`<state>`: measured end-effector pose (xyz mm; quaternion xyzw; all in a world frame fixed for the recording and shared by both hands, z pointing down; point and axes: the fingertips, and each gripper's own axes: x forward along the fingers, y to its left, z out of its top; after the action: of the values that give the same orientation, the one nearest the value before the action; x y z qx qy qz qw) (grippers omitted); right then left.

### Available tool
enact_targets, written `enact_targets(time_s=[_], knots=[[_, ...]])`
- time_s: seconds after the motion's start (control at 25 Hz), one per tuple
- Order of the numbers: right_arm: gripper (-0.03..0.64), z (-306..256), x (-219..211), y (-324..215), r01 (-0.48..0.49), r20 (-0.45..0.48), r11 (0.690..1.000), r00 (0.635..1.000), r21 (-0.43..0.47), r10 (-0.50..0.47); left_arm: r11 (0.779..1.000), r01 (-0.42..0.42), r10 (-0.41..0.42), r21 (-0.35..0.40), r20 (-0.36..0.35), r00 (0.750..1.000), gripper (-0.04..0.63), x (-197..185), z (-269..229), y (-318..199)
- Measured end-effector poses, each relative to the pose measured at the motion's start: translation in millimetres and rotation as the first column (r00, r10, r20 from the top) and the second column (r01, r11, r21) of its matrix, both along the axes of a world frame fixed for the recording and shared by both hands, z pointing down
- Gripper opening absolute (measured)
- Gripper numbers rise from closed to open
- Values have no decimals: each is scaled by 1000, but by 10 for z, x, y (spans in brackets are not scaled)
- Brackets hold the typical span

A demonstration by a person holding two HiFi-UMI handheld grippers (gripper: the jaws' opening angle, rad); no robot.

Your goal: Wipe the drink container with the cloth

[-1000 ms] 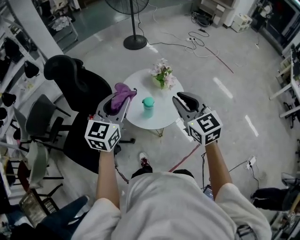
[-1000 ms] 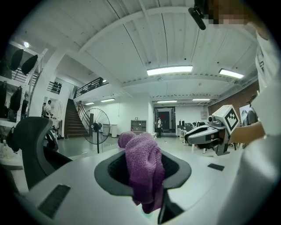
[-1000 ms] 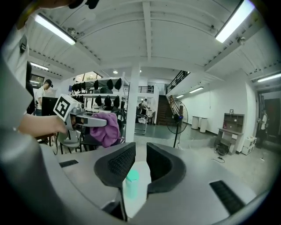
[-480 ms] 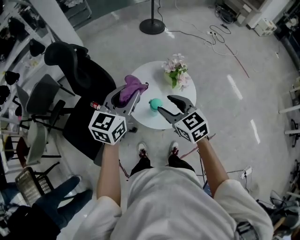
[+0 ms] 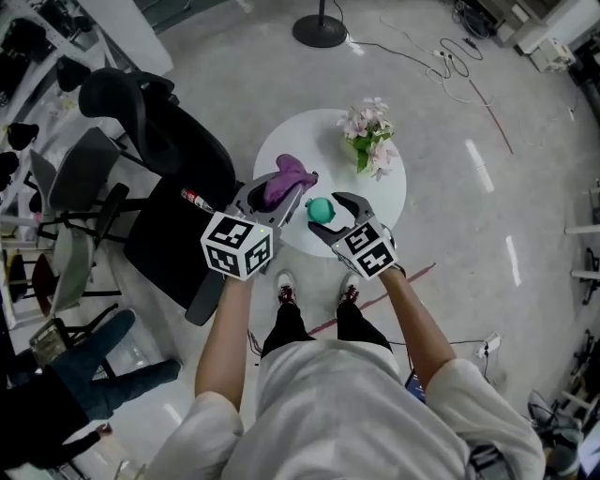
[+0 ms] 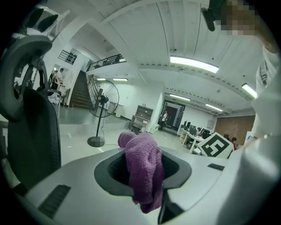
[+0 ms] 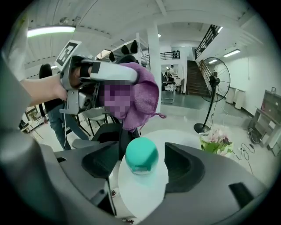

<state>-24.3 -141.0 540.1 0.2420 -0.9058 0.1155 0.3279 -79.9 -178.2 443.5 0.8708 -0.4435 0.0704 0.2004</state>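
Observation:
The drink container [image 5: 320, 207] is a pale bottle with a teal cap [image 7: 141, 154]. It stands upright near the front edge of the round white table [image 5: 375, 192]. My right gripper [image 5: 331, 217] is open, its jaws have just been opening, and the bottle stands between them with a gap on each side. Just left of the bottle, my left gripper [image 5: 284, 193] is shut on a purple cloth [image 5: 287, 175]. The cloth [image 6: 143, 169] hangs bunched out of its jaws. In the right gripper view the cloth [image 7: 140, 94] hangs above and behind the cap.
A pot of pink flowers [image 5: 369, 134] stands at the table's far right. Black office chairs [image 5: 155, 141] crowd the left side. A fan stand [image 5: 320, 28] and loose cables [image 5: 450, 61] lie on the floor beyond. My feet [image 5: 286, 292] are just before the table.
Both grippers have come down and forward to the table. The right jaws have spread from nearly shut to wide, and the bottle now stands between them. The cloth stays in the left gripper.

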Motion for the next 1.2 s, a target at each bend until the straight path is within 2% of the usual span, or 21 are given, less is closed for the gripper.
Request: enact_targets(time_s=[0.16, 0.36, 0.64, 0.72, 0.96, 1.08, 1.2], knots=[[322, 278, -50, -2, 52, -83, 999, 995, 10, -51, 999, -25, 21, -30, -107, 994, 140, 70, 181, -4], [293, 329, -23, 7, 63, -52, 997, 997, -41, -65, 996, -24, 2, -89, -235, 972, 140, 150, 436, -22], [288, 353, 151, 59, 153, -130, 986, 979, -61, -160, 986, -71, 28, -154, -266, 964, 140, 441, 706, 94], [288, 365, 198, 68, 165, -140, 984, 975, -60, -172, 985, -82, 32, -154, -302, 953, 140, 567, 743, 152], [288, 365, 237, 80, 164, -130, 984, 976, -75, -173, 986, 62, -125, -152, -455, 882, 140, 565, 833, 157], [288, 367, 243, 83, 160, -122, 985, 978, -71, -168, 982, 90, -159, -167, -467, 870, 138, 526, 913, 131], [288, 362, 253, 81, 147, -117, 987, 981, -70, -154, 976, 80, -168, -202, -468, 867, 138, 511, 999, 83]])
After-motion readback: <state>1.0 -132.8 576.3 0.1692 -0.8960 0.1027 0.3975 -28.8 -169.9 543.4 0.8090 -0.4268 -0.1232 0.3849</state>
